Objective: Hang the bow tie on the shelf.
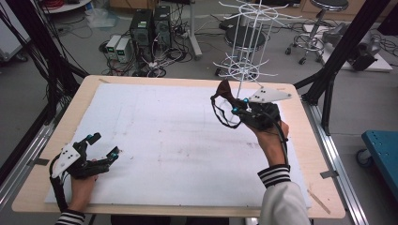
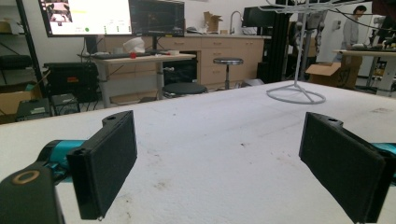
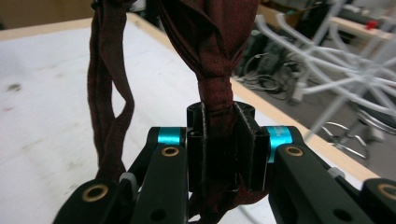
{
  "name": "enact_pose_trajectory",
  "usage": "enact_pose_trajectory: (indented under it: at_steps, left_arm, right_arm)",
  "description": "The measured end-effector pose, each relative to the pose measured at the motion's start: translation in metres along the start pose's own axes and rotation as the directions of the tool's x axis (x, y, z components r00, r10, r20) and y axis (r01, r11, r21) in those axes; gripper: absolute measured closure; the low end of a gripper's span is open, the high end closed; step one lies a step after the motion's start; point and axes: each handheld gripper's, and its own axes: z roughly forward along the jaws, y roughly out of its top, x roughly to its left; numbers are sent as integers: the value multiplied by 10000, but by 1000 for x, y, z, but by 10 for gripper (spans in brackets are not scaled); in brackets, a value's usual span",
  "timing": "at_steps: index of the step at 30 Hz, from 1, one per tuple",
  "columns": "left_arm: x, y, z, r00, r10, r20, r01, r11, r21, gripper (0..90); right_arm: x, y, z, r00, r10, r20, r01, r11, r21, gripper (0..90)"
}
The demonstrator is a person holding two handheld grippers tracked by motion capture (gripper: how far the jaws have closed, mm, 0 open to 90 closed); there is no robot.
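A dark maroon cloth piece (image 3: 212, 51) with a knotted neck and a hanging loop (image 3: 108, 102) is clamped in my right gripper (image 3: 223, 140), which is shut on it just below the knot. In the high view the cloth (image 1: 225, 89) is held up above the far right of the table, close to the white wire rack (image 1: 244, 51), with its dark loops (image 1: 220, 117) dangling. My left gripper (image 1: 104, 146) rests at the table's near left, jaws wide open with nothing between its pads (image 2: 109, 161). The rack's round foot (image 2: 295, 95) stands far ahead of it.
The table (image 1: 56, 136) carries a white foam sheet (image 1: 169, 140) with faint smudges. Computers and cables lie on the floor beyond the far edge; stools (image 1: 324, 18) stand behind the rack. Black frame posts (image 1: 342, 51) flank the table. A blue cart (image 1: 382, 150) sits at right.
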Motion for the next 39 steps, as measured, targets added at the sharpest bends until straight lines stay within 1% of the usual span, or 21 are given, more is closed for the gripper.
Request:
enact_pose_trajectory:
  at_steps: [1, 2, 4, 5, 6, 8, 12, 13, 15, 16, 18, 19, 20, 21, 22, 23, 24, 26, 29, 34, 39]
  left_arm:
    - [0, 0, 0, 10000, -1, -10, 1, 10000, 6, 117]
    - [0, 0, 0, 10000, 1, -1, -1, 10000, 5, 117]
    - [0, 0, 0, 10000, 3, 0, -3, 10000, 6, 117]
    - [0, 0, 0, 10000, 4, -7, -4, 10000, 5, 117]
    - [0, 0, 0, 10000, 4, -2, -4, 10000, 4, 117]
    - [0, 0, 0, 10000, 1, -6, -1, 10000, 6, 117]
    - [0, 0, 0, 10000, 1, -7, -1, 10000, 5, 117]
    - [0, 0, 0, 10000, -1, -3, 1, 10000, 9, 117]
    - [0, 0, 0, 10000, -2, 1, 2, 10000, 4, 117]
    - [0, 0, 0, 10000, -7, 3, 7, 10000, 6, 117]
    - [0, 0, 0, 10000, -1, -5, 1, 10000, 4, 117]
    - [0, 0, 0, 10000, -5, -4, 5, 10000, 4, 117]
    - [0, 0, 0, 10000, -4, 1, 4, 10000, 0, 117]
    - [0, 0, 0, 10000, -3, 2, 3, 10000, 6, 117]
    - [0, 0, 0, 10000, -11, -1, 11, 10000, 3, 117]
    - [0, 0, 0, 10000, -14, -3, 14, 10000, 0, 117]
    - [0, 0, 0, 10000, -19, -10, 19, 10000, 6, 117]
    - [0, 0, 0, 10000, -12, 4, 12, 10000, 3, 117]
    - [0, 0, 0, 10000, -17, 4, 17, 10000, 2, 117]
    - [0, 0, 0, 10000, -21, -1, 21, 10000, 2, 117]
    - [0, 0, 0, 10000, -35, -5, 35, 10000, 13, 117]
  right_arm:
    - [-3, -1, -3, 9997, 90, 218, -86, 9998, -174, 763]
    - [-3, -1, -5, 9993, 159, 348, -153, 9997, -194, 763]
    - [-4, -1, -6, 9990, 95, 440, -84, 9996, -251, 764]
    - [-5, -2, -8, 9980, 210, 599, -193, 9994, -285, 763]
    - [-5, -2, -8, 9980, 210, 599, -193, 9994, -285, 763]
    - [-7, -2, -11, 9964, 424, 733, -396, 9984, -393, 764]
    - [-11, -4, -13, 9946, 479, 925, -437, 9980, -465, 764]
    - [-13, -5, -15, 9927, 670, 1008, -620, 9968, -511, 764]
    - [-14, -5, -16, 9913, 708, 1107, -656, 9966, -500, 764]
    - [-17, -7, -17, 9875, 848, 1328, -792, 9958, -469, 764]
    - [-18, -7, -17, 9857, 919, 1411, -856, 9951, -504, 763]
    - [-21, -8, -17, 9805, 1092, 1633, -1012, 9933, -562, 764]
    - [-22, -9, -17, 9789, 1194, 1660, -1114, 9922, -564, 764]
    - [-22, -9, -17, 9789, 1194, 1660, -1114, 9922, -564, 764]
    - [-24, -10, -16, 9742, 1181, 1922, -1103, 9926, -511, 763]
    - [-24, -10, -16, 9742, 1181, 1922, -1103, 9926, -511, 763]
    - [-25, -10, -15, 9706, 1244, 2059, -1162, 9919, -515, 764]
    - [-26, -11, -13, 9706, 1317, 2016, -1222, 9908, -588, 763]
    - [-26, -13, -10, 9672, 1324, 2168, -1240, 9909, -519, 763]
    - [-28, -18, -4, 9575, 1564, 2423, -1485, 9876, -505, 763]
    - [-31, -20, 1, 9525, 1721, 2513, -1649, 9851, -495, 763]
